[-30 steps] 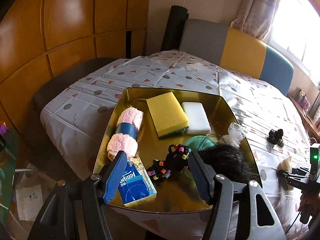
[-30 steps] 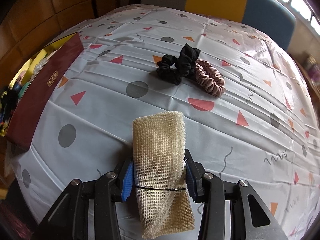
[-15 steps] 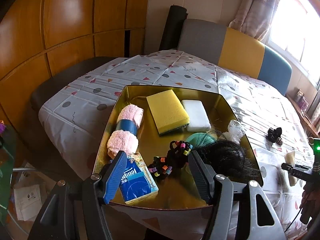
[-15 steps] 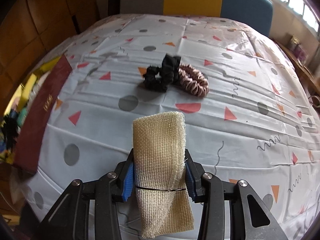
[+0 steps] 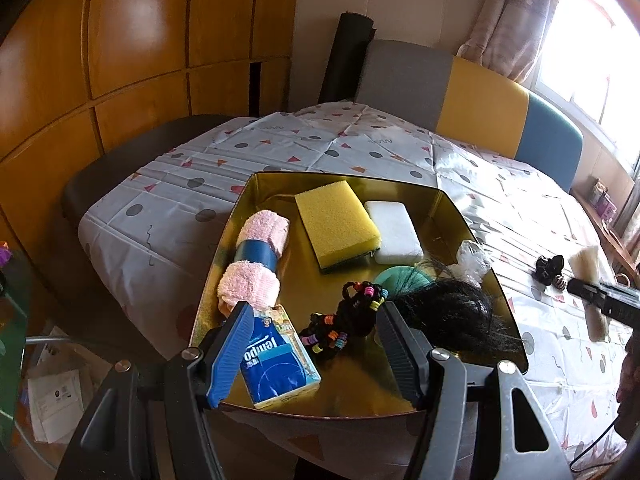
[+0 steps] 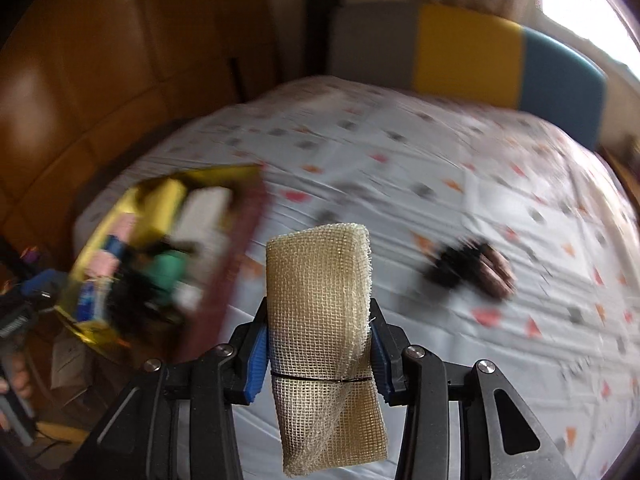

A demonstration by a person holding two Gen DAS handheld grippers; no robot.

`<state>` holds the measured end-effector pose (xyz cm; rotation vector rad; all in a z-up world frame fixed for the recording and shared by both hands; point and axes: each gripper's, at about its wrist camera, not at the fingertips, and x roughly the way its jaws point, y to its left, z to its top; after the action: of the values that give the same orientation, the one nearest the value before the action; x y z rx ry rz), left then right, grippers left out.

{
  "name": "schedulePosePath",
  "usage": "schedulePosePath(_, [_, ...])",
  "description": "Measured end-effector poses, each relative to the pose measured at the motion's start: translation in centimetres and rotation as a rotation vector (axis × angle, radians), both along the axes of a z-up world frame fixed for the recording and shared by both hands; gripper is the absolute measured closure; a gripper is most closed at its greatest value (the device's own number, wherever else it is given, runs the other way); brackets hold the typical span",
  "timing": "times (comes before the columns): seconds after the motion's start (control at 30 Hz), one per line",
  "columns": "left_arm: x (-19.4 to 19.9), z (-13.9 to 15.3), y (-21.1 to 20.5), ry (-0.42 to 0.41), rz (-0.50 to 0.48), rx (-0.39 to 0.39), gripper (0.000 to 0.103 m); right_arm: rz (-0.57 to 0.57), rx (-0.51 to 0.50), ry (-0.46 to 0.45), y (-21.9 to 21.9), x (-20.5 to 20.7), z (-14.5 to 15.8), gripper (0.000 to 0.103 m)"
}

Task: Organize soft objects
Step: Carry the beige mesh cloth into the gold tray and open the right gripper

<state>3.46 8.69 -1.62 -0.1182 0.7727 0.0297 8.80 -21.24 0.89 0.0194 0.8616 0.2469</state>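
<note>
Right gripper [image 6: 318, 350]: fingers pinch the folded beige mesh cloth [image 6: 324, 320] from both sides, about two-thirds of the way down its length, at the thin black band. The cloth is clear of the bench, carried in the air. Its long axis runs 12 to 6 in the right wrist view, folded end up at 12, loose end hanging past the fingers at 6, so it stands crosswise to the grip line.

The gold tray [image 6: 224, 170] sits at 9–10 o'clock from the cloth; that view is motion-blurred, so the gap can't be judged. The coming move looks like a swing toward 9 and a drop into the tray.

Left gripper [image 5: 314, 356]: fingers spread, nothing between them, over the near edge of the tray. The right hand is the one that matters.

In the left wrist view, free tray floor is scarce. The yellow sponge [image 5: 336, 228] and white sponge [image 5: 394, 232] sit at the far side, the pink towel roll [image 5: 256, 258] at left, the tissue pack [image 5: 276, 360] and black hair piece [image 5: 444, 308] at the near side. The open patch is mid-tray.

Two scrunchies [image 6: 468, 270] remain on the tablecloth [image 6: 400, 160], at 3 o'clock from the cloth.
</note>
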Motion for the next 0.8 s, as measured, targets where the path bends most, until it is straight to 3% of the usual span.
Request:
schedulePosePath(0.33, [-0.3,0.1,0.9,-0.005,0.015,0.007,0.038,0.232,0.044,-0.051,12.9,4.4,3.0,0.060])
schedulePosePath(0.63, [-0.2,-0.5,2.0,0.007,0.033,-0.006,0.038,0.281,0.016,0.045,19.1,7.8,0.0,0.059])
schedulePosePath(0.8, [-0.1,-0.9,2.3,0.019,0.040,-0.009,0.038,0.303,-0.021,0.141,21.2,8.8,-3.3,0.057])
